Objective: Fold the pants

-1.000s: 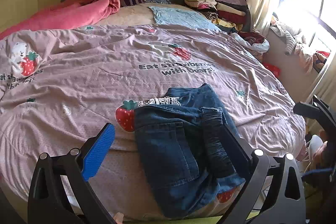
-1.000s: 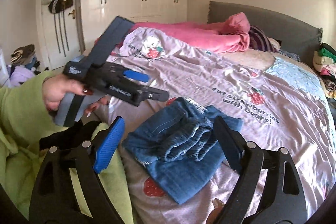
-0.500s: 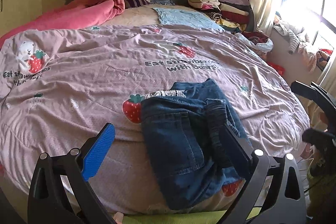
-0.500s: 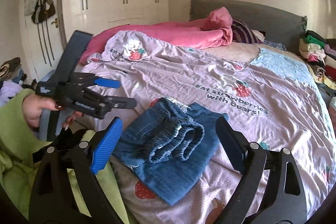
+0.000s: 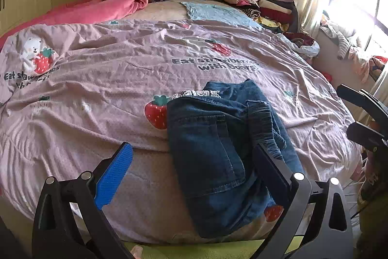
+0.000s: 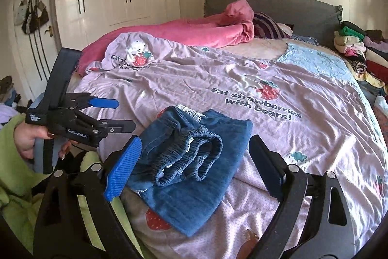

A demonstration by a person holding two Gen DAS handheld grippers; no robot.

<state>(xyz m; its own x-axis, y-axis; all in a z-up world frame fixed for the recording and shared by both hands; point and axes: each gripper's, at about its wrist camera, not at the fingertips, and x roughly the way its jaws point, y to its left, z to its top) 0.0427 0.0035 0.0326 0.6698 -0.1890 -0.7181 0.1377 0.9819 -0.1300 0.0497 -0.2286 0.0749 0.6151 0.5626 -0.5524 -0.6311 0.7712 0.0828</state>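
**Ana:** Down at six o'clock, nearest us, the right gripper (image 6: 194, 171) has its jaws spread wide with nothing between the pads. It hovers just short of the pants (image 6: 191, 162).

**Ben:** And the left gripper (image 5: 191, 176)?

**Ana:** Also spread wide and empty, seen from its own camera. From the right camera it sits at nine o'clock, held in a hand (image 6: 29, 140) clear of the denim.

**Ben:** Where do the pants lie, exactly?

**Ana:** They're bunched near the foot edge of the lilac bedspread (image 6: 303, 137), partly folded, with the elastic waistband (image 6: 194, 162) rumpled on top and one end draped over the mattress edge.

**Ben:** So what might go wrong?

**Ana:** I'd guess a pinch on that ruffled waistband takes only the top layer, and the fold opens as it lifts. The hanging end could also drag the bundle off the bed.

**Ben:** Anything farther back?

**Ana:** Toward twelve o'clock there's a pink blanket (image 6: 206, 28), and at two o'clock a stack of folded clothes (image 6: 356, 45). Both are well apart, so no snag risk there.
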